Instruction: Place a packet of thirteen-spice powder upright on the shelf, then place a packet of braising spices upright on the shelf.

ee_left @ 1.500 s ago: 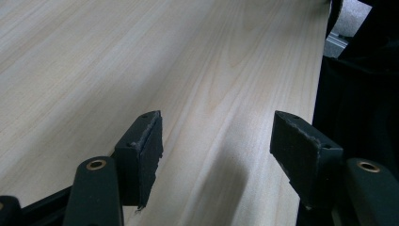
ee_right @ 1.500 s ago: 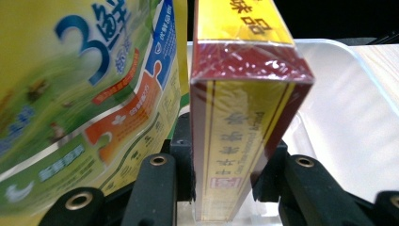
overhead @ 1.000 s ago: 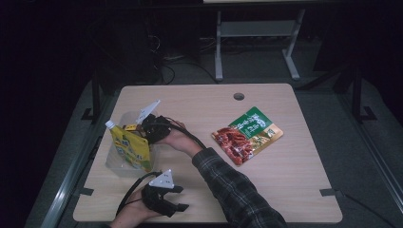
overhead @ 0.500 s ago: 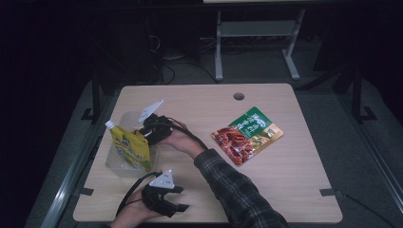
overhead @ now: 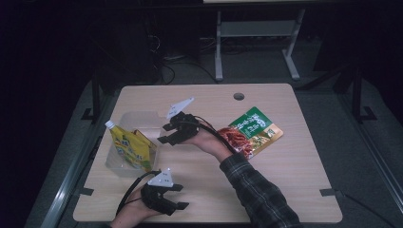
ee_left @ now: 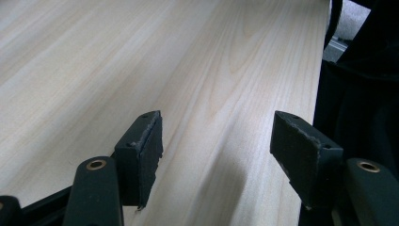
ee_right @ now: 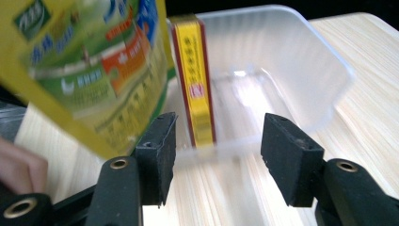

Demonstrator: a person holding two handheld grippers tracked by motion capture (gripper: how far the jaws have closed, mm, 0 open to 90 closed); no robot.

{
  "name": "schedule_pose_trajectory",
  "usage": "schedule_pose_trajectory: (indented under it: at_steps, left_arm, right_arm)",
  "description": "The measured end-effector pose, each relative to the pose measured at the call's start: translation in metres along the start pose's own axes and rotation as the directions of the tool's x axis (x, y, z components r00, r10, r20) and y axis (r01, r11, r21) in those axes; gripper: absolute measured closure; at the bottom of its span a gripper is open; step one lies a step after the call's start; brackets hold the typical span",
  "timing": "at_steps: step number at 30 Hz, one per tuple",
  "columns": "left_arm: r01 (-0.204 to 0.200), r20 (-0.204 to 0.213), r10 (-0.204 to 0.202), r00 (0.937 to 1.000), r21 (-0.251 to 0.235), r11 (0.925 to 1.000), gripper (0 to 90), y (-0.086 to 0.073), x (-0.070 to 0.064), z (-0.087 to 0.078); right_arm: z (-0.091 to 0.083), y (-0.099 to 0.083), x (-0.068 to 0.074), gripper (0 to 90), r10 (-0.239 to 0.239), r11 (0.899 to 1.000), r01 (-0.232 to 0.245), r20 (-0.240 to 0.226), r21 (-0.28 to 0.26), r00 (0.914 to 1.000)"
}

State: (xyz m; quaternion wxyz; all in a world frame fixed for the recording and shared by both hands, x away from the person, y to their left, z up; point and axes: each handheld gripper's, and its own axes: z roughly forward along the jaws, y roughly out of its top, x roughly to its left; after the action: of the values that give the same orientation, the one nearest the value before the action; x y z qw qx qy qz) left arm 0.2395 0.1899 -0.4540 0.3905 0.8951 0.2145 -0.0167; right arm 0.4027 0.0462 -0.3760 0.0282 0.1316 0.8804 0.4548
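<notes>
Two packages stand in the clear plastic tub at the table's left side: a yellow spouted pouch leaning upright against the near wall, and, seen from the right gripper view, a slim red-and-yellow box on end just behind it. Nearest the tub in reach is the right gripper, which hovers just beside the tub's right rim with its jaws pointed at it; they stand wide apart and hold nothing. In that gripper's own view the box's long axis runs upright, straight ahead between the jaws, while the pouch fills the upper left and partly overhangs the left jaw, so it looks like the thing most likely to get in the way of a clean approach. The left gripper rests low near the front edge, well apart from the tub, its jaws likewise open and empty over bare wood. Farther right, beyond the person's forearm, a green-and-red snack bag lies flat with its long axis slanting up to the right, clear of both grippers and apparently the next item awaiting the tub.
</notes>
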Motion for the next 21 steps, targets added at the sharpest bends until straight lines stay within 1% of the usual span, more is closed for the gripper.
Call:
schedule_pose_trajectory:
  at_steps: [1, 2, 3, 5, 6, 8, 12, 13, 14, 15, 18, 20, 21]
  left_arm:
    - [0.003, -0.001, -0.003, 1.0000, -0.002, 1.0000, 34.2, 0.000, 0.000, 0.000]
    - [-0.004, -0.002, 0.004, 1.0000, 0.000, 1.0000, 34.2, 0.000, 0.000, 0.000]
    - [-0.008, -0.003, 0.008, 1.0000, 0.003, 1.0000, 34.3, 0.000, 0.001, -0.001]
    - [-0.007, -0.003, 0.007, 1.0000, 0.002, 1.0000, 34.2, 0.000, 0.001, -0.001]
    - [-0.002, -0.002, 0.002, 1.0000, -0.003, 1.0000, 34.2, 0.000, 0.000, 0.000]
    - [-0.005, -0.003, 0.005, 1.0000, -0.001, 1.0000, 34.2, 0.000, 0.000, 0.000]
    - [-0.005, -0.003, 0.005, 1.0000, -0.001, 1.0000, 34.2, 0.000, 0.000, 0.000]
    - [-0.013, -0.006, 0.014, 0.9999, 0.008, 0.9999, 34.2, 0.000, 0.001, -0.001]
    - [-0.008, -0.005, 0.008, 1.0000, 0.003, 1.0000, 34.3, 0.000, 0.001, -0.001]
    - [-0.011, -0.005, 0.011, 0.9999, 0.006, 0.9999, 34.3, 0.000, 0.001, -0.001]
    - [-0.014, -0.007, 0.014, 0.9999, 0.010, 0.9998, 34.3, 0.000, 0.002, -0.002]
    - [-0.006, -0.007, 0.006, 1.0000, -0.001, 1.0000, 34.2, -0.001, 0.002, -0.001]
    - [-0.004, -0.006, 0.004, 1.0000, 0.000, 1.0000, 34.3, -0.001, 0.002, -0.001]
  right_arm:
    - [-0.004, -0.004, -0.001, 47.8, 0.001, 1.000, -0.001, 0.007, 0.003, 1.0000]
    - [-0.009, -0.009, -0.002, 48.9, -0.001, 1.000, 0.001, 0.019, 0.006, 0.9998]
    - [-0.013, -0.013, -0.002, 51.7, 0.012, 1.000, -0.013, 0.031, 0.004, 0.9994]
    - [-0.022, -0.023, -0.006, 54.5, 0.024, 1.000, -0.024, 0.052, 0.006, 0.9984]
    - [-0.027, -0.027, -0.008, 57.6, 0.034, 0.999, -0.035, 0.068, 0.009, 0.9971]
    - [-0.035, -0.037, -0.013, 58.0, 0.055, 0.998, -0.056, 0.081, 0.012, 0.9952]
    - [-0.052, -0.055, -0.023, 59.0, 0.111, 0.994, -0.113, 0.123, 0.010, 0.9863]
    - [-0.055, -0.059, -0.025, 60.3, 0.117, 0.993, -0.119, 0.136, 0.007, 0.9838]
    - [-0.060, -0.063, -0.028, 63.4, 0.132, 0.991, -0.134, 0.147, 0.004, 0.9802]
    - [-0.064, -0.066, -0.030, 66.3, 0.137, 0.990, -0.139, 0.163, 0.002, 0.9771]
    - [-0.078, -0.080, -0.039, 79.7, 0.177, 0.983, -0.182, 0.228, 0.001, 0.9573]
    - [-0.089, -0.093, -0.047, 86.2, 0.184, 0.980, -0.196, 0.304, 0.009, 0.9345]
    - [-0.093, -0.097, -0.050, 88.1, 0.190, 0.978, -0.206, 0.322, 0.015, 0.9274]
